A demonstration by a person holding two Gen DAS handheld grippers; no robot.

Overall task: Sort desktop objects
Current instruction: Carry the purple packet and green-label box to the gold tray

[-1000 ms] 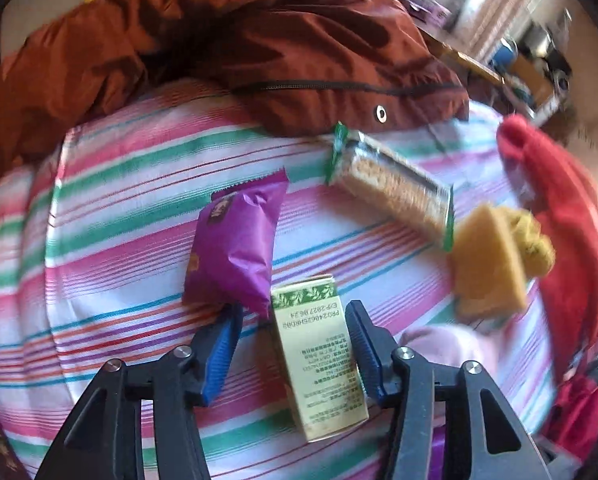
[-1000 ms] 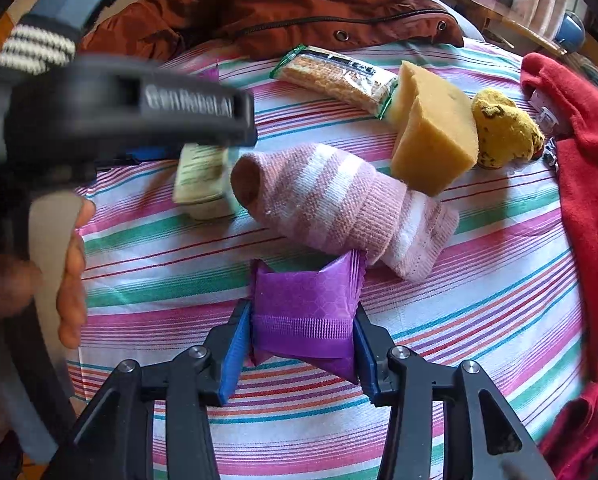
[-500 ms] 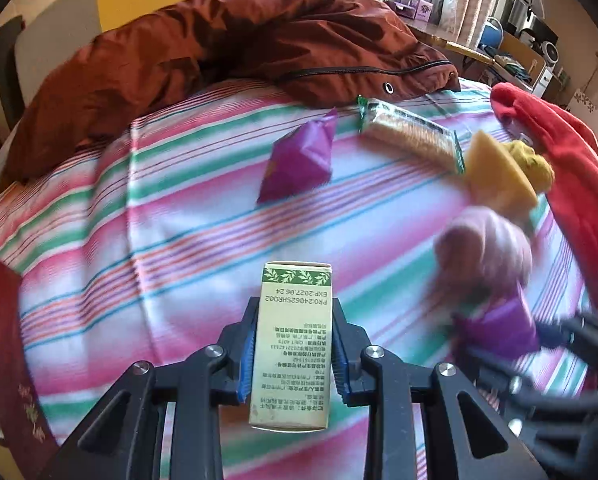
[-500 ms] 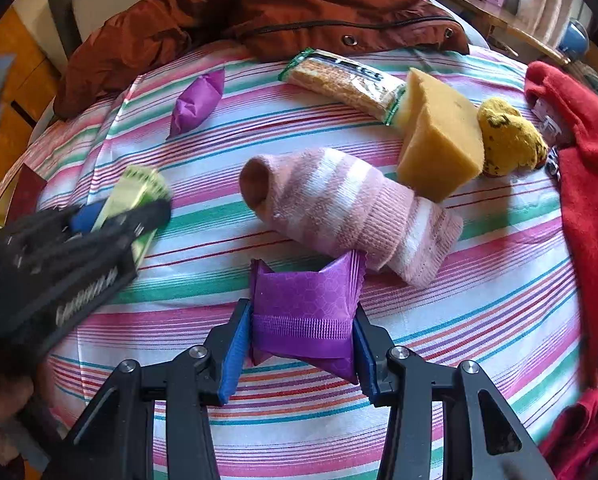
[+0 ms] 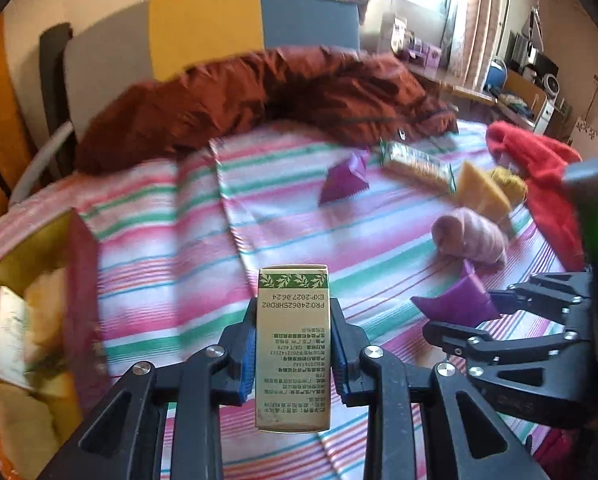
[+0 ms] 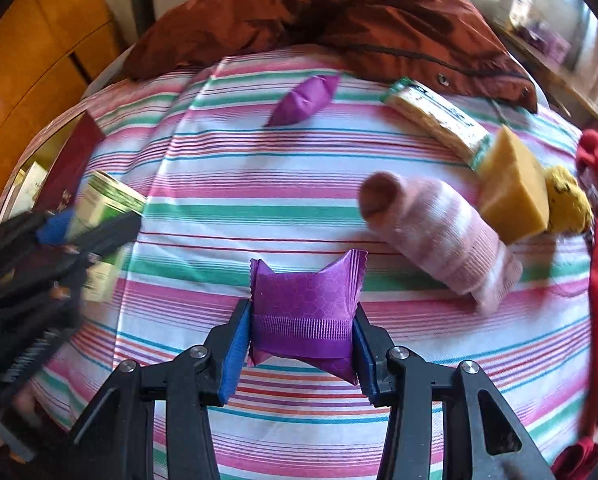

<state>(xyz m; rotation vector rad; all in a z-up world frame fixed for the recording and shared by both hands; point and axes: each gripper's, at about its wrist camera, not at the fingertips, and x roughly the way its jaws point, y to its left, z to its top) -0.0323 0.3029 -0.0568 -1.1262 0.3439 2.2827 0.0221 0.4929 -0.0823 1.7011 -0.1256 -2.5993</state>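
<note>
My left gripper [image 5: 293, 344] is shut on a small cream box with a green leaf band [image 5: 293, 336], held above the striped cloth; the same box [image 6: 99, 208] shows at the left of the right wrist view. My right gripper [image 6: 299, 332] is shut on a purple snack packet [image 6: 305, 312], also seen as the packet [image 5: 455, 300] in the left wrist view. A second purple packet [image 6: 303, 100], a cracker pack [image 6: 435, 120], a rolled pink sock [image 6: 439, 236], a yellow sponge block [image 6: 515, 192] and a yellow knit item [image 6: 569, 204] lie on the cloth.
A dark red open box [image 5: 31, 320] holding several items stands at the left edge. A rust-brown jacket [image 5: 259, 96] covers the far side. Red cloth [image 5: 539, 172] lies along the right. The striped tablecloth [image 6: 259, 184] covers a round table.
The left gripper closed on the cream box, lifted it and carried it left toward the dark red box. The right gripper, still holding the purple packet, shifted left a little.
</note>
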